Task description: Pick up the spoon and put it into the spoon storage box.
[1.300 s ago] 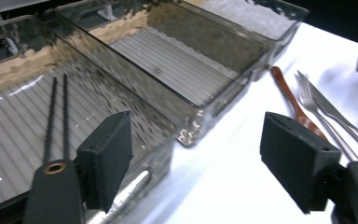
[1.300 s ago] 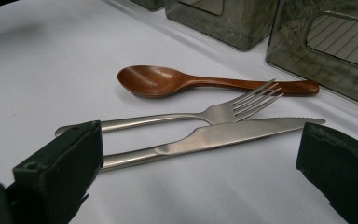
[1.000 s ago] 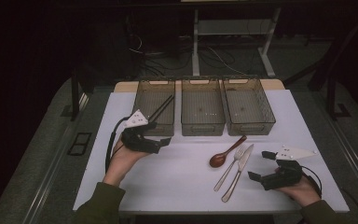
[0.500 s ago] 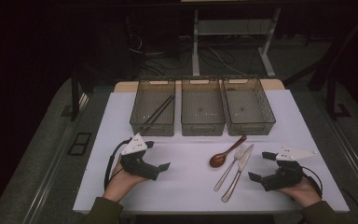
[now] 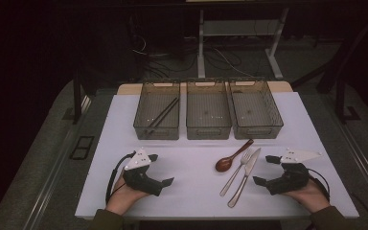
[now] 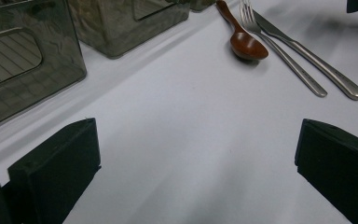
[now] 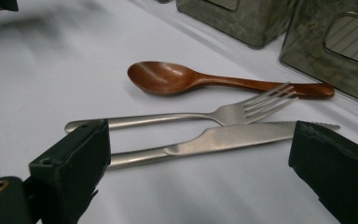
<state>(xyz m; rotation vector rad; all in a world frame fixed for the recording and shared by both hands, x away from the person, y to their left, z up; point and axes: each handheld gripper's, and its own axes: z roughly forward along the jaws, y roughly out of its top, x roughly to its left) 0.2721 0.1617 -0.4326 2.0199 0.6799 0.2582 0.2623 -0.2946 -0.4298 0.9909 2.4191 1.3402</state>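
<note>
- Plainly, from the high view, this is cutlery sorting: three clear bins stand in a row at the far side of the white table point(image 5: 124, 143), and the left bin point(image 5: 156, 116) already holds a pair of dark chopsticks point(image 5: 162, 116) lying slantwise, while the middle bin point(image 5: 208, 115) and the right bin point(image 5: 255, 114) look bare.
- In that same view the wooden spoon point(image 5: 231, 157), the fork point(image 5: 235, 172) and the knife point(image 5: 244, 176) lie close together on the table, just beside the right gripper point(image 5: 264, 170) and well apart from the left gripper point(image 5: 164, 169), likely so that the right hand can take them one by one.
- From the left gripper view, its jaws stand spread wide over bare table with nothing between them, having just been opening; the spoon point(image 6: 241, 36), fork point(image 6: 284, 51) and knife point(image 6: 307, 58) sit farther off.
- From the right gripper view, the jaws are released but have just begun closing; the knife point(image 7: 223, 140) lies between them, untouched, with the fork point(image 7: 191, 116) just behind and the spoon point(image 7: 186, 80) beyond, so the knife seems the next pick.
</note>
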